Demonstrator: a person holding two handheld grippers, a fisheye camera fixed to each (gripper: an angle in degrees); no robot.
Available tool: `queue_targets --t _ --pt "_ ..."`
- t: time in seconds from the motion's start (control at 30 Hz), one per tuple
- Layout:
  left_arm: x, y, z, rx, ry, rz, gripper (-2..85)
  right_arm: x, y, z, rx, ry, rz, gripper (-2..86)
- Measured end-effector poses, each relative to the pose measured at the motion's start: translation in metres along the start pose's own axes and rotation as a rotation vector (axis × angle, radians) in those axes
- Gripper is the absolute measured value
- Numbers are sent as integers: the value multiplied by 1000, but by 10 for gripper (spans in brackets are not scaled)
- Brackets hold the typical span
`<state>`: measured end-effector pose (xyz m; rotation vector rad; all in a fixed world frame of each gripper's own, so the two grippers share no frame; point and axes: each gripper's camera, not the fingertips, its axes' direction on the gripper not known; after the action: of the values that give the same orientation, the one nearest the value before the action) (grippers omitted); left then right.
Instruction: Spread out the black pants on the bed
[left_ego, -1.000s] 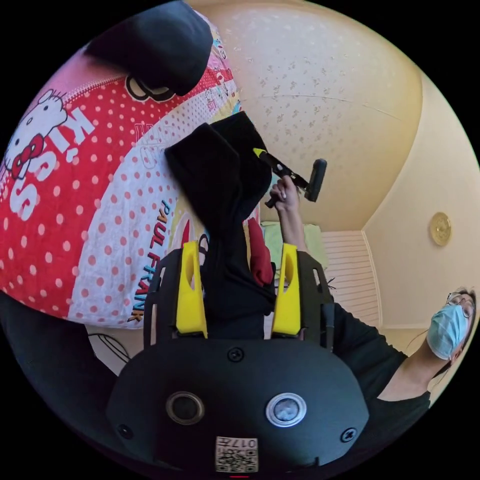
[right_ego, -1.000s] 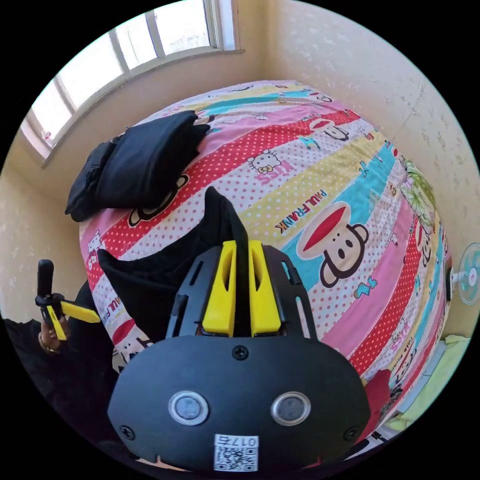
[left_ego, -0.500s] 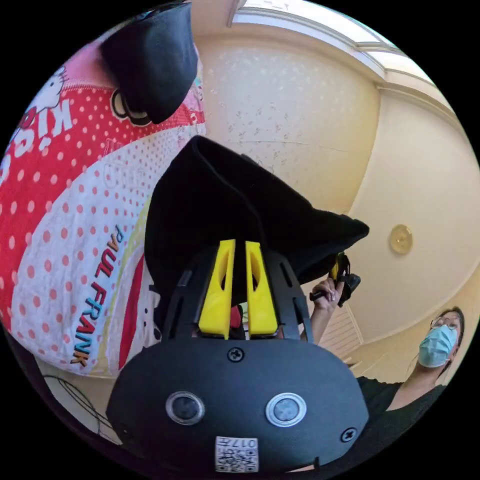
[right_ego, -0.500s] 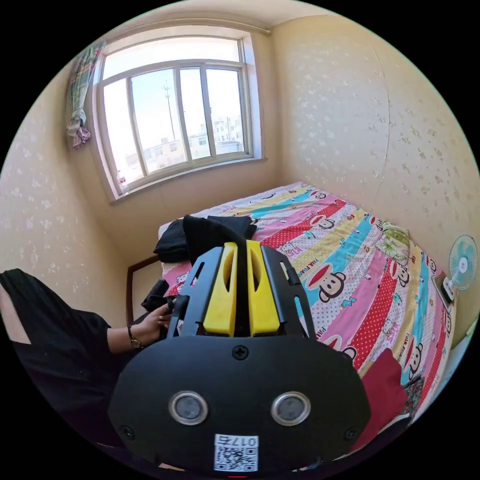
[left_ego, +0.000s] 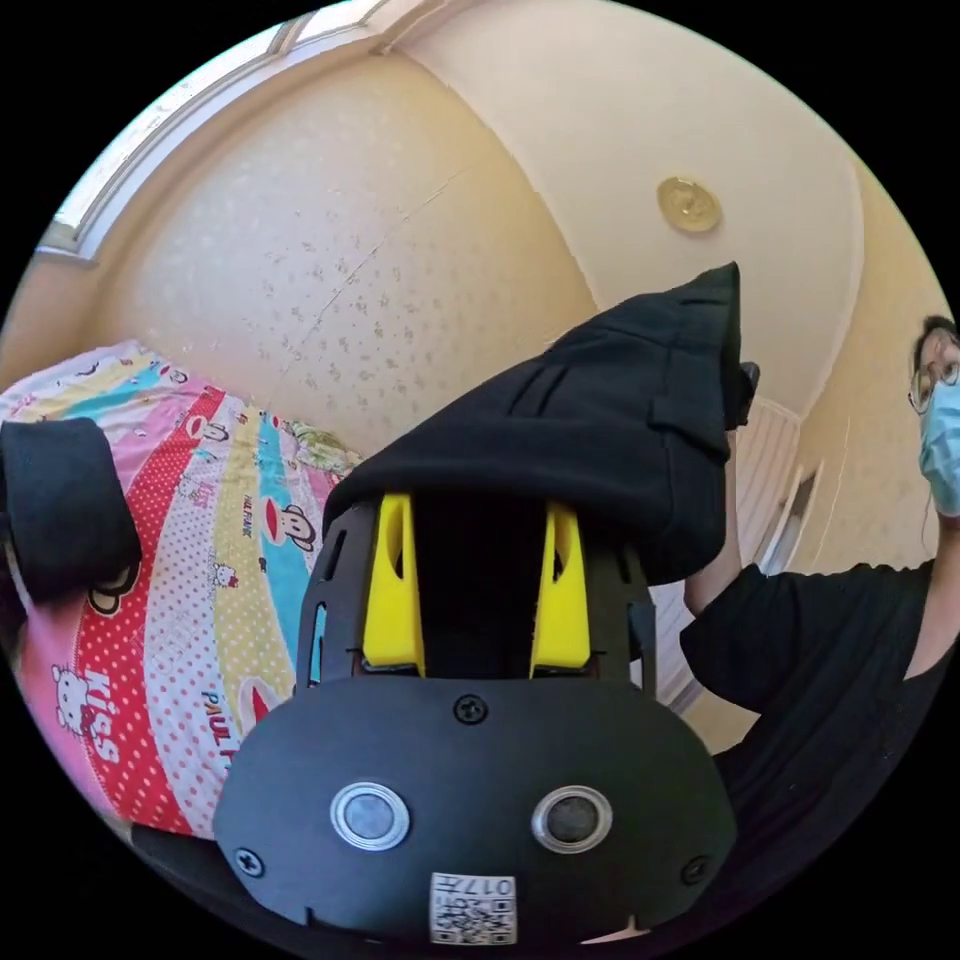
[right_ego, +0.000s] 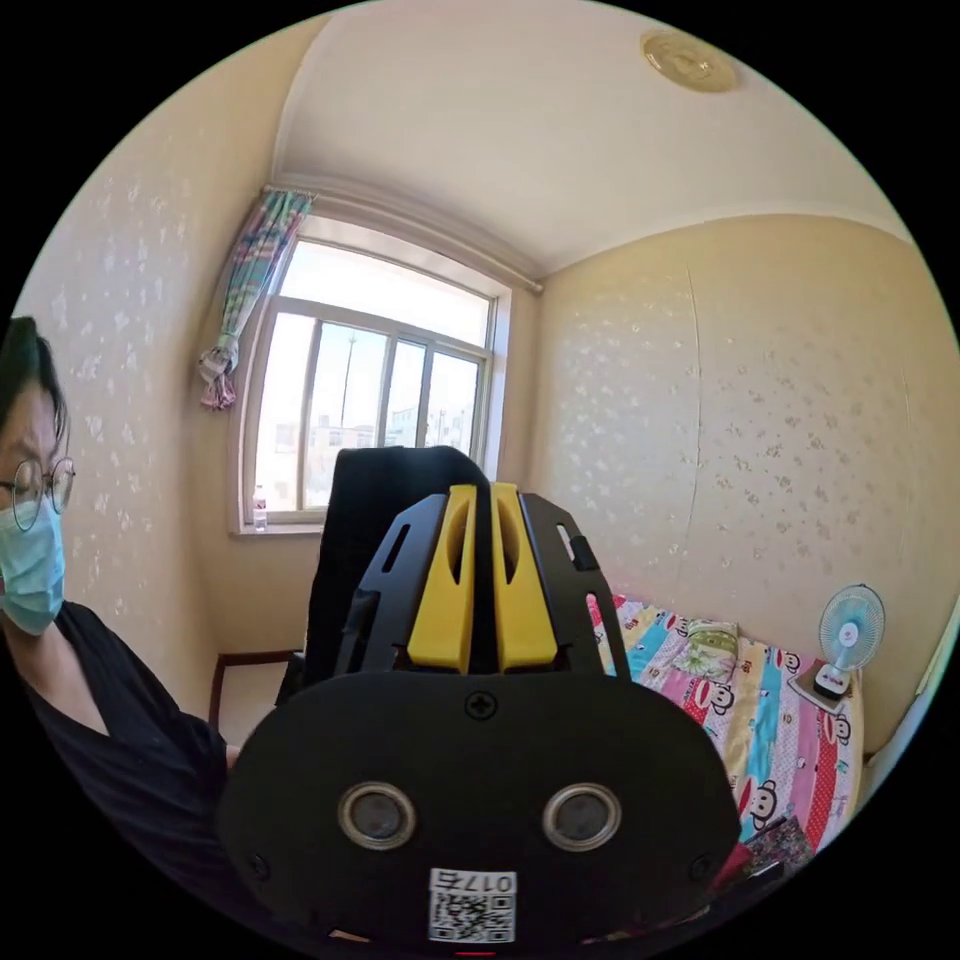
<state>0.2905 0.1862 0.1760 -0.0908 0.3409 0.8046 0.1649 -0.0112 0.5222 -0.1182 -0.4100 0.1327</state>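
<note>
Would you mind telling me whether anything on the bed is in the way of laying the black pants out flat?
Possibly. The black pants are held up in the air, clear of the bed. A folded black garment lies at one end of the bed; the striped stretch beside it looks free, though both views show just part of the bed.

The black pants (left_ego: 590, 440) drape over the left claw's (left_ego: 476, 520) tips, hiding them.

Bed (left_ego: 190, 600) with striped cartoon-print cover (right_ego: 775, 725); dark folded clothing pile (left_ego: 60, 505) lies on it at one end, left gripper view; floral pillow (right_ego: 712, 637) on it beside the wall; dark red cloth (right_ego: 735, 860) at near edge.
</note>
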Motion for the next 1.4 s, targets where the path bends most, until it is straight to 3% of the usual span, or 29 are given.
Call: queue_targets --t 0.17,0.33,0.43,0.67,0.87,1.0,1.2,1.33,1.4 --pt "100 -34 -18 67 -218 265 181 25 -51 -9 67 -44 11 21" --pt "139 -34 -52 107 -371 315 110 38 -89 -14 73 47 -10 15" --pt "142 -21 -62 23 -540 226 88 58 -95 4 66 20 61 13" --pt "151 32 -62 -19 -788 183 162 77 -92 84 22 -108 131 13" --pt "159 42 -10 -186 -584 357 150 73 -105 128 -1 -109 148 13" --pt "173 47 2 -167 -623 432 127 65 -120 125 -11 -119 138 14" --pt "205 5 -50 113 -534 476 26 44 -138 79 3 -7 53 14" --pt "178 -75 -117 329 -138 254 11 52 -146 18 75 43 92 14" --pt "175 -108 -140 420 -43 194 9 53 -150 -12 109 34 89 14"
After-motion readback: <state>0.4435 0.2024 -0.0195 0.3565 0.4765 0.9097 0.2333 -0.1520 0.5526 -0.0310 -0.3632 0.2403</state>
